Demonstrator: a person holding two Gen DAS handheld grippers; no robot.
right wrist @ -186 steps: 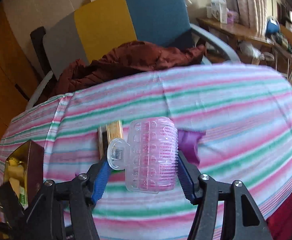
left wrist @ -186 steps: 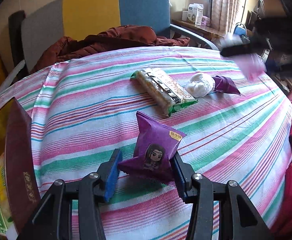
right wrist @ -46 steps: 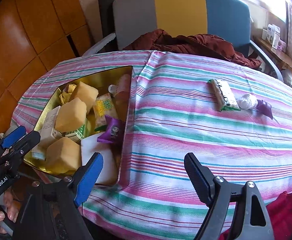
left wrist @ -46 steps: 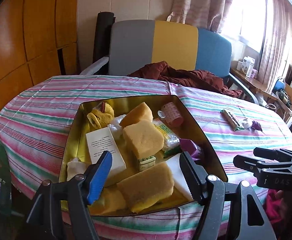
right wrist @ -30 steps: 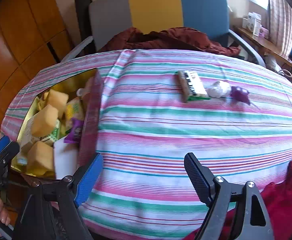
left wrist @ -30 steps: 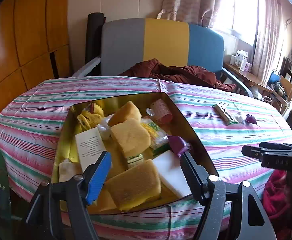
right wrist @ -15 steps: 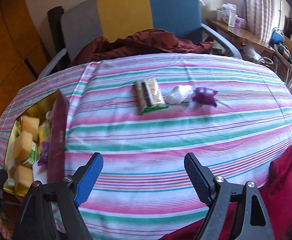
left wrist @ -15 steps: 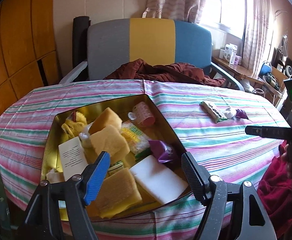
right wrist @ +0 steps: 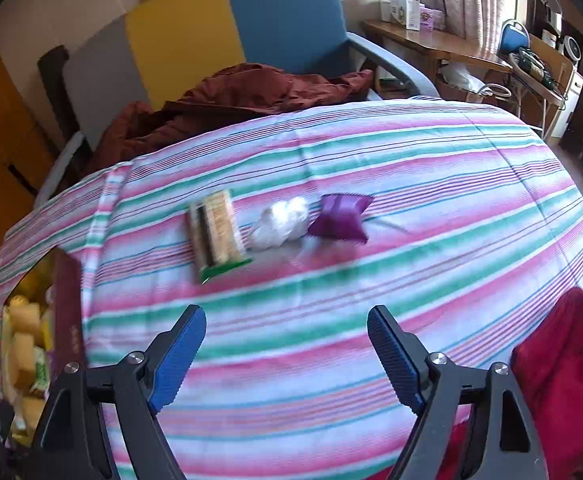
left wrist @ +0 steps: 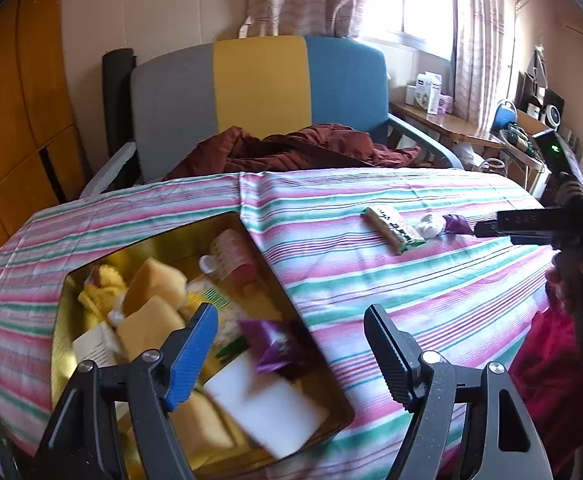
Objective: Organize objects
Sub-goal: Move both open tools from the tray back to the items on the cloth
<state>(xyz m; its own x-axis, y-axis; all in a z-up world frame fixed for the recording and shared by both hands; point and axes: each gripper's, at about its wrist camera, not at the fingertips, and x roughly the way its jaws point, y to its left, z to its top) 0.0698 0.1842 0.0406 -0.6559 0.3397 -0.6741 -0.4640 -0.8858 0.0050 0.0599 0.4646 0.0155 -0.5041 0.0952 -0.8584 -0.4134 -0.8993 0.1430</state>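
A round table under a pink, green and white striped cloth (right wrist: 331, 312) fills both views. Toward its left edge sits the gold-lined open box (left wrist: 103, 268), already packed with yellow sponge blocks (left wrist: 149, 324), a pink plastic hair roller (left wrist: 231, 254), a white foam slab (left wrist: 267, 408) and a purple snack pouch (left wrist: 269, 344). Well to the right of the box, three things lie in a row on the cloth: a long green-edged cracker packet (right wrist: 216, 232), a crumpled white plastic wad (right wrist: 281, 222) touching it or nearly so, and a second small purple pouch (right wrist: 341, 218). The left gripper (left wrist: 289, 352) hangs over the box's near corner, jaws apart and just widened, nothing between them — the right gripper (right wrist: 287, 354) faces the row, equally spread and empty. I judge this the reach for the next pickup: close in on one of the three and clamp it.
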